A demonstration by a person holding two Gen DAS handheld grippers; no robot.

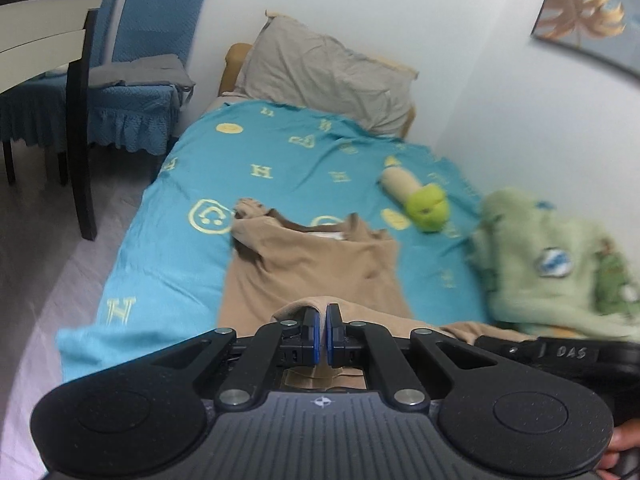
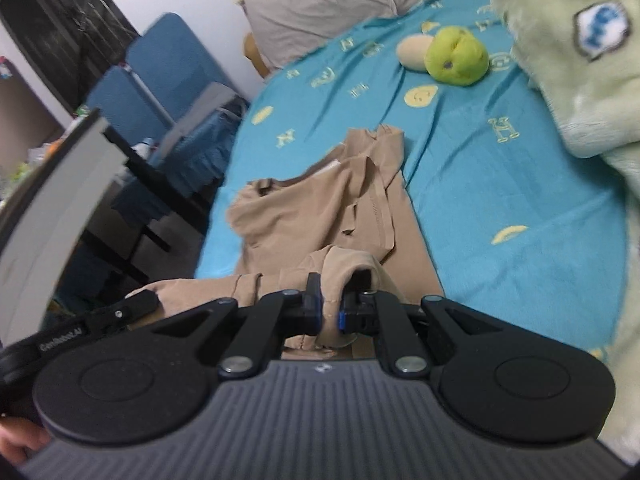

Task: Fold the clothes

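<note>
- Right now my left gripper [image 1: 323,330] has its pads nearly together, pinching the near hem of the tan shirt [image 1: 316,268].
- My right gripper [image 2: 330,312] clamps a bunched fold of the same hem.
- It lies mid-bed on the teal sheet [image 1: 180,216], collar away from me.
- I judge it light, limp and prone to sagging; gripping hem corners suits it.
- A green plush toy [image 2: 456,56] sits well apart.
</note>
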